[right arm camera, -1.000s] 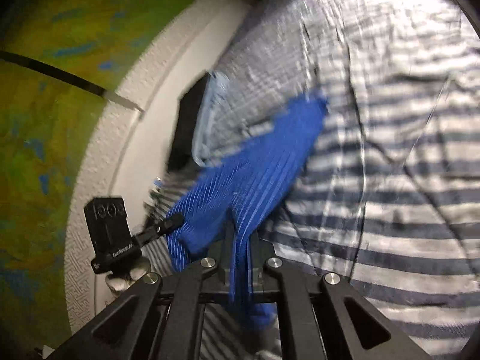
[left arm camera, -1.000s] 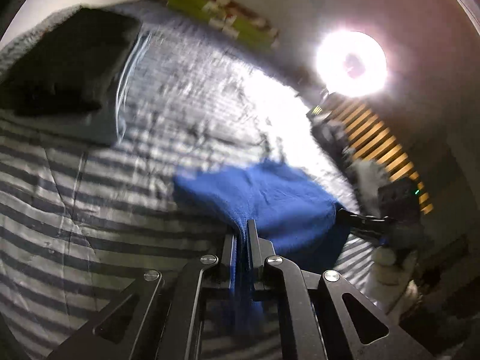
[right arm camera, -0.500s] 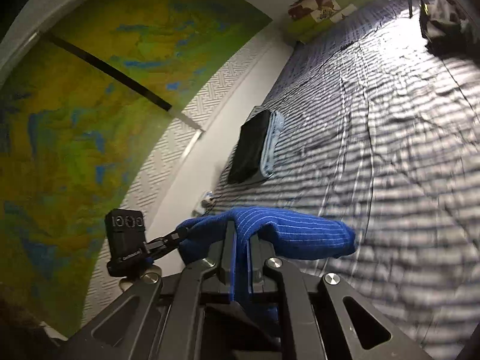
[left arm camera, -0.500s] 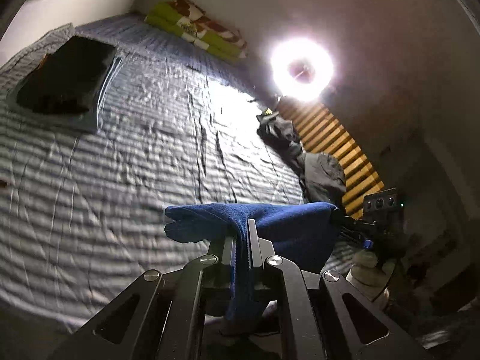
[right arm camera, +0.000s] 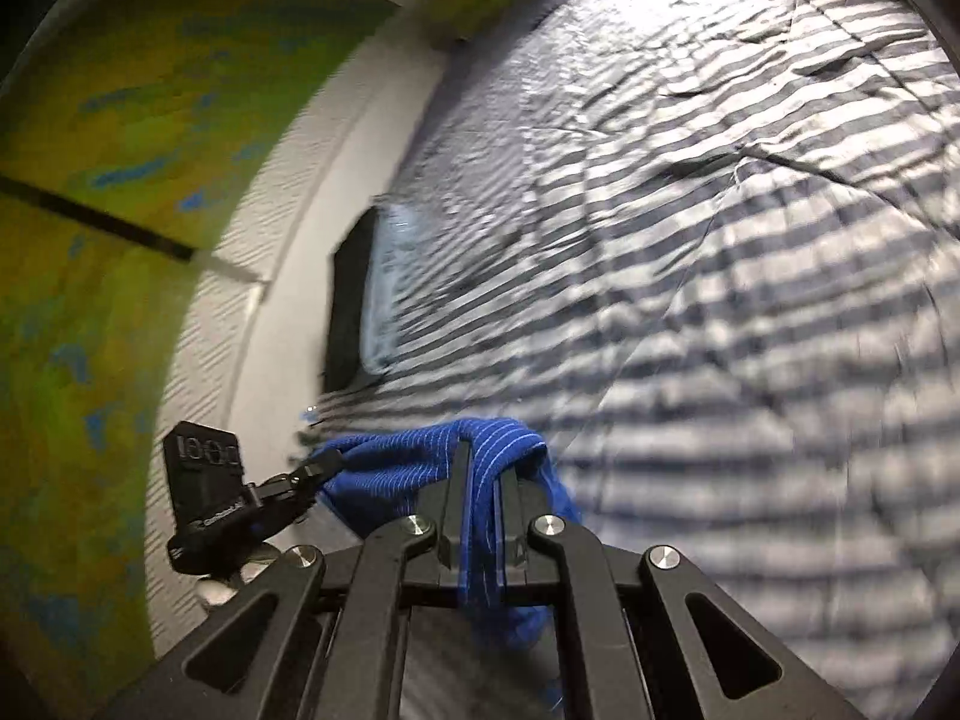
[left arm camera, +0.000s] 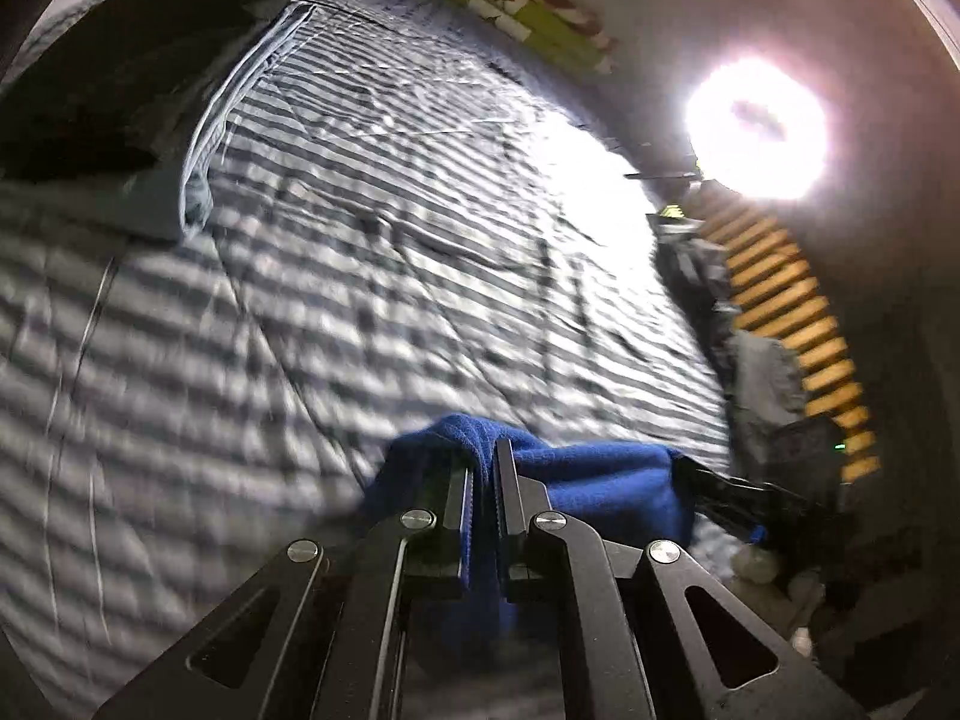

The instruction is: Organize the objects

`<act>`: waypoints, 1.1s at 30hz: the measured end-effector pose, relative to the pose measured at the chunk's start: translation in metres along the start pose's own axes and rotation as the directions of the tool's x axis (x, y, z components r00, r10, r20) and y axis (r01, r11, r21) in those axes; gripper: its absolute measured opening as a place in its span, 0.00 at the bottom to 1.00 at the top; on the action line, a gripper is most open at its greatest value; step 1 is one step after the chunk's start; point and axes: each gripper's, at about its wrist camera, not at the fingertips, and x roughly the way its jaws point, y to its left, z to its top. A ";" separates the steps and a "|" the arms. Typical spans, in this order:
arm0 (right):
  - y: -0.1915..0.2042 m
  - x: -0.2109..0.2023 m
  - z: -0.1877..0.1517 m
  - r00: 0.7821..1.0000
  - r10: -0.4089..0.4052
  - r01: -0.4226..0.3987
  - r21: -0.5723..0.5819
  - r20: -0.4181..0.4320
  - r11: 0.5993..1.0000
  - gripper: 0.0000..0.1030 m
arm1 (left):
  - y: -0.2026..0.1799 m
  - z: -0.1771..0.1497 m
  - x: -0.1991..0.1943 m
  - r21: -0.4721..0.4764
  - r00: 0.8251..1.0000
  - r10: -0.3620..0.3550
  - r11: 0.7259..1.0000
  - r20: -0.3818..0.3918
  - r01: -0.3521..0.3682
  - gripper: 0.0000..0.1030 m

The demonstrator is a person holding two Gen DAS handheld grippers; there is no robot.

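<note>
Both of your hands have dropped back toward the bed since half a second ago: then the striped bed lay well below the blue cloth, and now its bedding fills each view close ahead, blurred by your motion.

Your left tool is pressed together on one edge of the blue cloth, with the fabric bunched over the finger ends and hanging down between them. Your right tool pinches the opposite edge of that cloth the same way. You probably hold it at two points so that it stays stretched between the tools and can be laid or folded flat, not dropped in a heap.

Ahead of the left tool and off to its left lies a dark folded garment on a pale one, likely the pile where sorted things go. From the right tool the same pile sits ahead and left, against the wall. Striped bedding between tool and pile is bare, so you have room to set the cloth down.
</note>
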 end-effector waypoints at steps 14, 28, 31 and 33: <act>0.021 -0.034 -0.016 0.985 -0.140 0.154 -0.152 0.099 0.976 0.20 | -0.006 0.000 -0.022 0.072 0.986 0.116 0.990 0.120 -0.125 0.35; 0.036 -0.005 -0.069 0.979 -0.189 0.163 -0.268 -0.074 0.949 0.17 | -0.009 -0.011 0.017 0.163 0.977 0.207 0.964 0.048 -0.212 0.26; 0.038 -0.025 -0.063 0.980 -0.197 0.186 -0.271 -0.015 0.944 0.24 | -0.007 -0.017 -0.005 0.151 0.980 0.188 0.969 0.069 -0.197 0.57; 0.034 -0.030 -0.058 0.980 -0.199 0.193 -0.248 0.001 0.949 0.37 | -0.006 -0.024 -0.012 0.149 0.982 0.179 0.971 0.067 -0.187 0.70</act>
